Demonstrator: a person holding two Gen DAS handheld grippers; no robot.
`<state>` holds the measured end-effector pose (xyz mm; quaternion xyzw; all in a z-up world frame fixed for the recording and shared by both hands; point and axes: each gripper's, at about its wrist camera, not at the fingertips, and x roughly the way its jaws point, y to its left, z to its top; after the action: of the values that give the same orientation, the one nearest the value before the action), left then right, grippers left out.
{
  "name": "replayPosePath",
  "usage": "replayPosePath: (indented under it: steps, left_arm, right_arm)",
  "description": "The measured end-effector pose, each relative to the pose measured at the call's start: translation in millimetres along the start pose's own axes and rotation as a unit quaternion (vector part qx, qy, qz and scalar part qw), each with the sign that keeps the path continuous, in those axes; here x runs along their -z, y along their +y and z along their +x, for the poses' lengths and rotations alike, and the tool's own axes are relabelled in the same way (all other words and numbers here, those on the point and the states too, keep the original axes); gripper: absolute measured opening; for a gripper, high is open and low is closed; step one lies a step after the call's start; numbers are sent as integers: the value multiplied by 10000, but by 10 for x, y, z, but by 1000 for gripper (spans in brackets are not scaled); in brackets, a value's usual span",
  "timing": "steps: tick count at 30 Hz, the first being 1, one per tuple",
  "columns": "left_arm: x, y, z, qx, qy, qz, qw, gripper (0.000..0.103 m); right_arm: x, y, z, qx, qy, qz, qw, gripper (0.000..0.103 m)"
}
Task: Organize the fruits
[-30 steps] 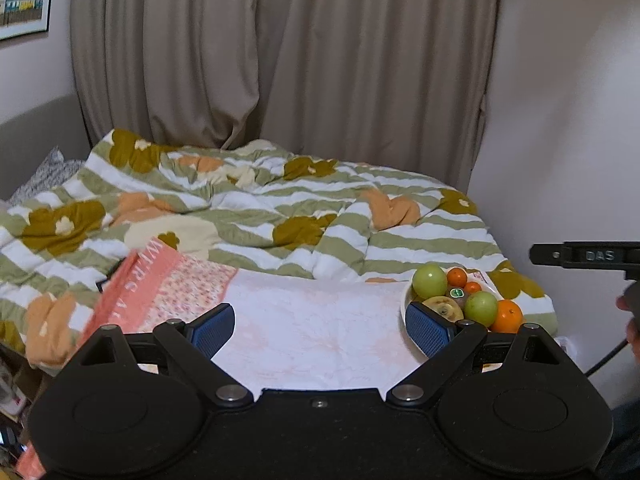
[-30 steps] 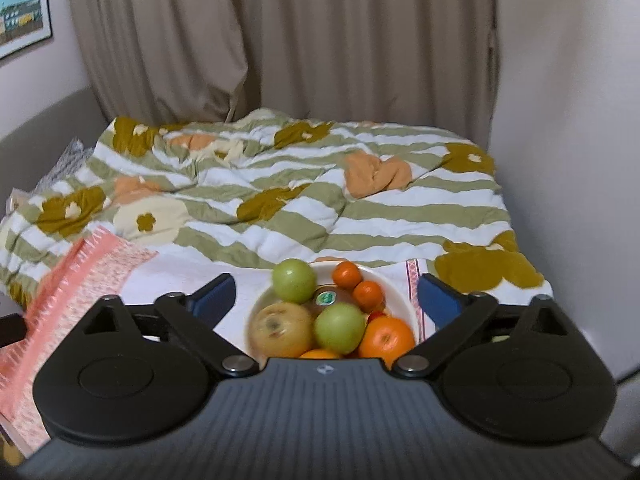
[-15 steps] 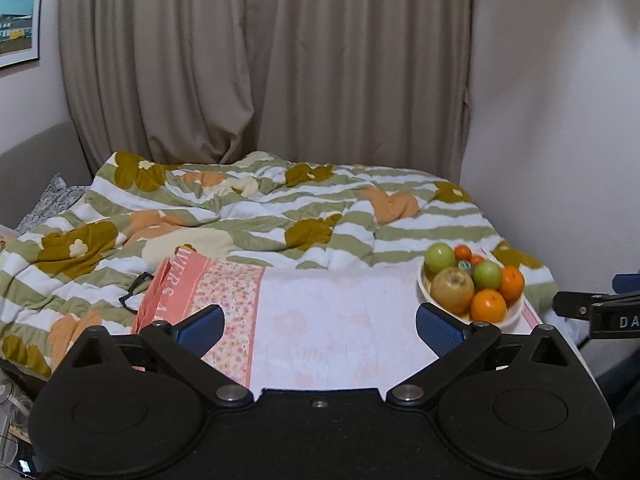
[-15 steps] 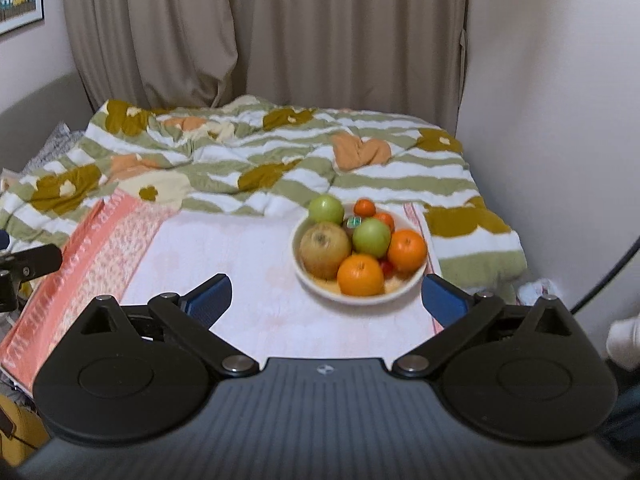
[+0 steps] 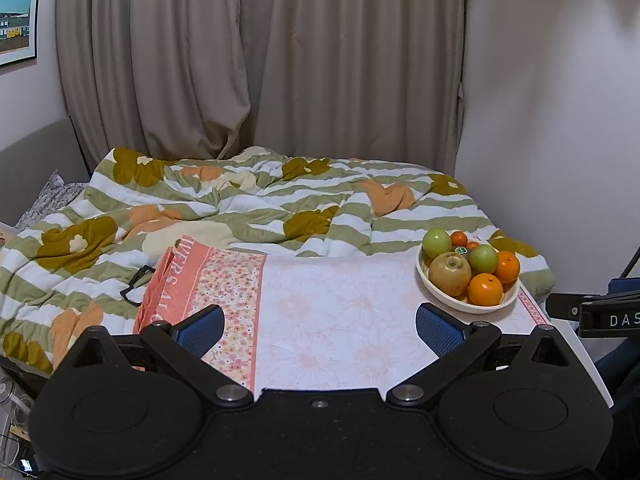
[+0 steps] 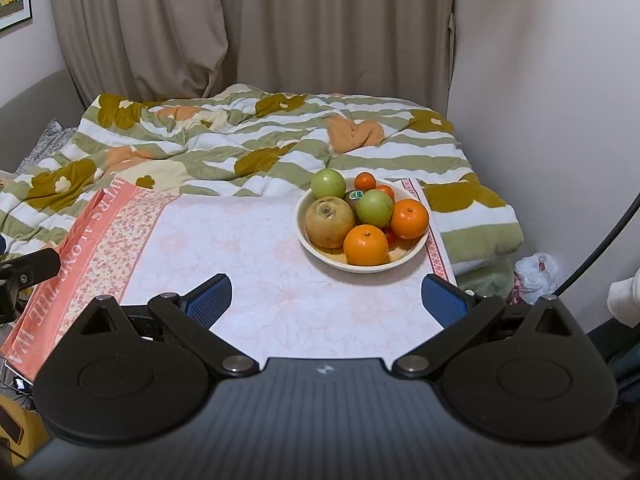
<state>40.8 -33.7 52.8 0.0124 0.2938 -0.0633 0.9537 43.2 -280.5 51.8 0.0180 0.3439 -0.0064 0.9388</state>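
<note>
On the table with the pale flowered cloth (image 6: 256,264), a cream bowl (image 6: 404,258) sits toward the far right corner, heaped with fruit. Nearest the front lies an orange (image 6: 365,245), with a second orange (image 6: 409,218) just to its right, touching it. A big brownish pear-like fruit (image 6: 330,222) fills the left side of the bowl, and a green apple (image 6: 374,208) rests in the middle against it. Another green apple (image 6: 328,184) sits at the back left, beside a small tangerine (image 6: 365,181). A kiwi with a green sticker (image 6: 354,197) peeks out between them, mostly hidden.

The left tongs (image 5: 319,330) hang above the near edge of the table, spread wide with nothing between the blue pads (image 5: 200,330). The bowl (image 5: 448,302) lies ahead and to their right, well apart from them. The right tongs (image 6: 326,300) are likewise wide apart and hold nothing, poised over the cloth just short of the bowl.

An orange-pink band (image 6: 92,240) with lettering borders the cloth on the left. Beyond the table lies a rumpled striped quilt (image 6: 224,140) with flower shapes, and beige curtains (image 6: 240,28) hang behind it.
</note>
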Motion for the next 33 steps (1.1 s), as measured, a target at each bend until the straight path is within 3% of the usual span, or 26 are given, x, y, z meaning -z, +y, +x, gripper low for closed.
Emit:
replayPosePath:
  steps: [33]
  left_arm:
    - [-42, -51, 68, 1, 15, 18, 10000, 103]
  right_arm:
    - [31, -22, 97, 53, 139, 69, 9999, 103]
